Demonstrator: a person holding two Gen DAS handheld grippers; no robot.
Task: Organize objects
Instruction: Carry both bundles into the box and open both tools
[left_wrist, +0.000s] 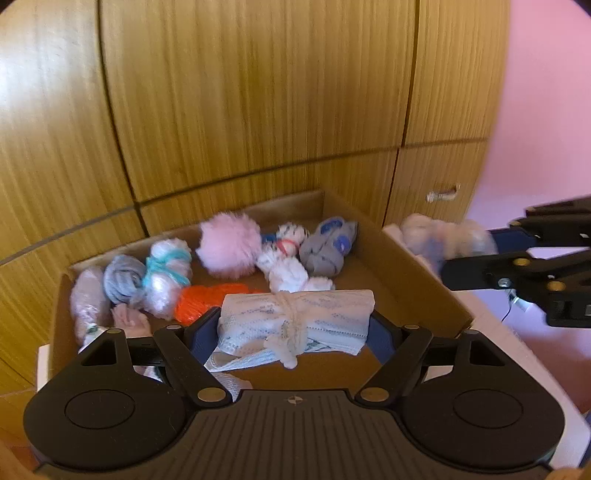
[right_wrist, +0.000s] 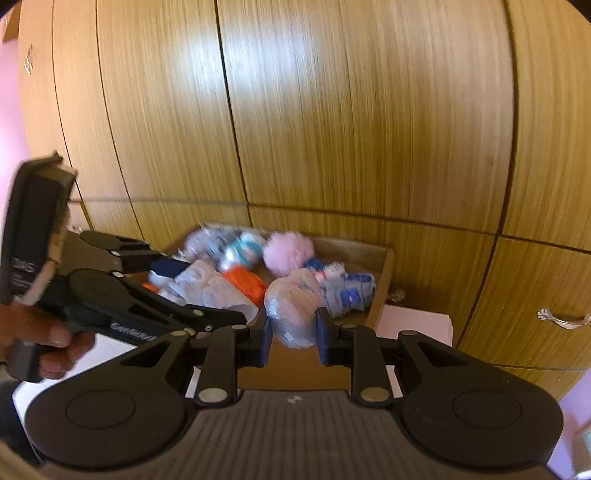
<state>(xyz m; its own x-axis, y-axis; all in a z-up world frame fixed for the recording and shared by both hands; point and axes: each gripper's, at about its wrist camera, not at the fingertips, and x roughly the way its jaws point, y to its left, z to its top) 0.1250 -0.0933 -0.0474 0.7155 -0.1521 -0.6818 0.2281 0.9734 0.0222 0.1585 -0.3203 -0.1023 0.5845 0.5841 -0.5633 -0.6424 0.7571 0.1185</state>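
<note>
Brown cardboard fills the middle of both my views: an open, shallow cardboard box (left_wrist: 391, 254) sitting on a white surface (left_wrist: 491, 306) in front of a wood-grain wardrobe (left_wrist: 258, 92).

My left gripper (left_wrist: 293, 325) has its jaws spread wide around a white bundle of folded face masks tied with a white cord (left_wrist: 295, 317); the blue pads press on both ends of the bundle, so I am holding it over the near part of the box. In the right wrist view the same gripper (right_wrist: 207, 291) comes in from the left, with a hand (right_wrist: 48, 343) around its handle.

My right gripper (right_wrist: 293, 332) is pinched narrow on a round ball of something pale wrapped in clear plastic (right_wrist: 291, 310), one pad on each side. From the left wrist view this gripper (left_wrist: 476, 251) sits just past the box's right wall, the wrapped ball (left_wrist: 443, 236) blurred at its tip.

Inside the box lie a fluffy pink pompom (left_wrist: 229, 245), a grey fabric roll with blue patches (left_wrist: 328, 245), a white furry bundle with a red band (left_wrist: 284, 254), an orange net ball (left_wrist: 201, 301), a white plastic-wrapped ball tied with teal yarn (left_wrist: 168, 282), a grey yarn ball (left_wrist: 123, 277) and a pale pink wrapped bundle (left_wrist: 88, 302) along the left wall.

A metal drawer handle (right_wrist: 563, 319) shows on the wardrobe to the right.
</note>
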